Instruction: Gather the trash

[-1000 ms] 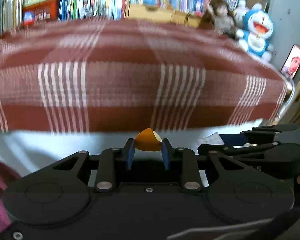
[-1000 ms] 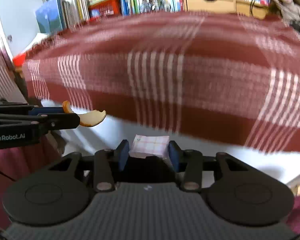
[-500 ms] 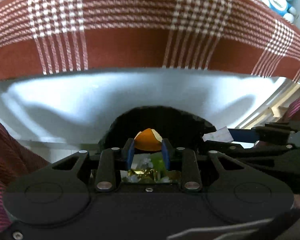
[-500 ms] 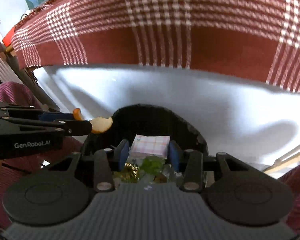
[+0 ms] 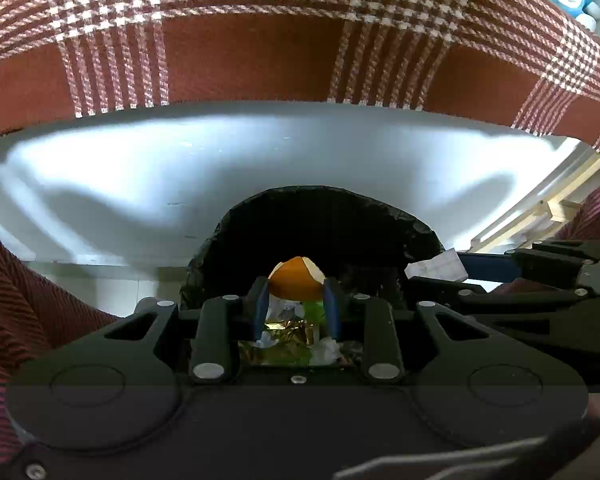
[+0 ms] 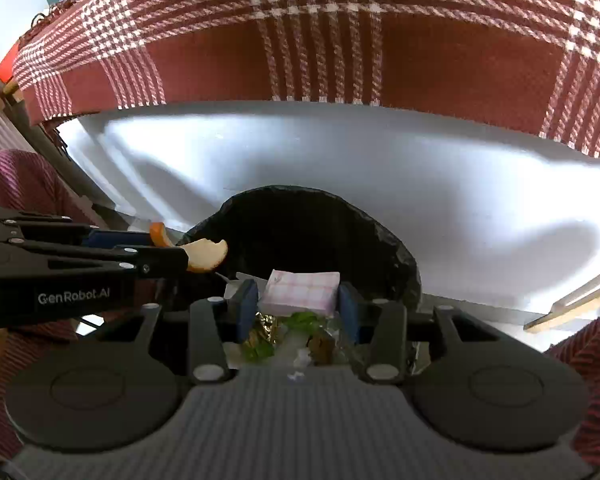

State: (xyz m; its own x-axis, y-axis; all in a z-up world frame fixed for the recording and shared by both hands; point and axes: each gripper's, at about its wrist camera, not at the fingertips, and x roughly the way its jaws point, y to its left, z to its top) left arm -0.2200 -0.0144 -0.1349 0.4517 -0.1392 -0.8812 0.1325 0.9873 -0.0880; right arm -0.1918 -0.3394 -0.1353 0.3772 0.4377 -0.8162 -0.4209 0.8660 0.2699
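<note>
My left gripper point(image 5: 296, 297) is shut on a piece of orange peel point(image 5: 296, 282), which it holds over the mouth of a black-lined trash bin point(image 5: 320, 216). My right gripper point(image 6: 298, 300) is shut on a small pink checked packet point(image 6: 300, 290) above the same bin point(image 6: 300, 208). In the right wrist view the left gripper comes in from the left with the peel point(image 6: 204, 256) at its tip. In the left wrist view the packet point(image 5: 436, 266) shows at the right. Gold foil and green scraps point(image 5: 292, 332) lie inside the bin.
A table draped in a red and white plaid cloth point(image 5: 260, 60) rises behind the bin, with a white panel point(image 5: 180, 168) below its edge. Striped sleeves of a person point(image 5: 20, 300) flank both sides. A wooden frame point(image 5: 560, 208) stands at the right.
Both grippers have sunk and tipped downward from the tabletop to above the bin, which has come into view. Each keeps its hold on its piece.
</note>
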